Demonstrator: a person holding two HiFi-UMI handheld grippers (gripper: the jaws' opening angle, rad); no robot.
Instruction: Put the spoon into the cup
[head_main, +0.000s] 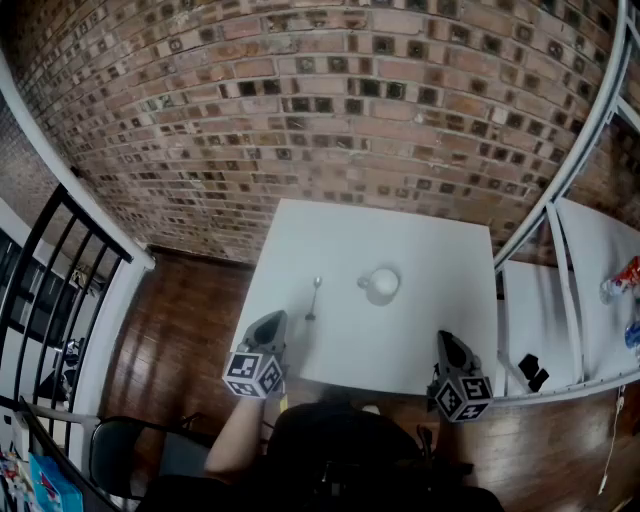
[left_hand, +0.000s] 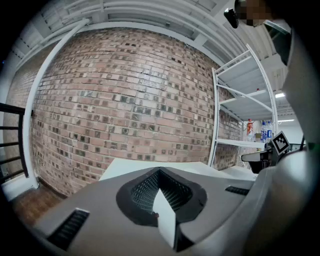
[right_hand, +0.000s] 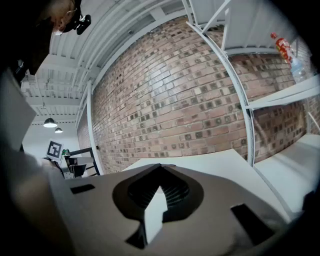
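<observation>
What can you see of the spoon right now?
The spoon is small and slim and looks like silver metal. It lies flat on the white table, with its bowl at the far end and its handle pointing toward the near edge. It sits left of the white cup, apart from it. Only the table touches it. Finer detail is too small to tell.

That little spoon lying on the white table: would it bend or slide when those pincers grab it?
The spoon looks like thin metal, so it is probably stiff and light. It lies flat on the smooth white table, so a nudge may well make it slide or spin. Its slim handle offers little to grip.
</observation>
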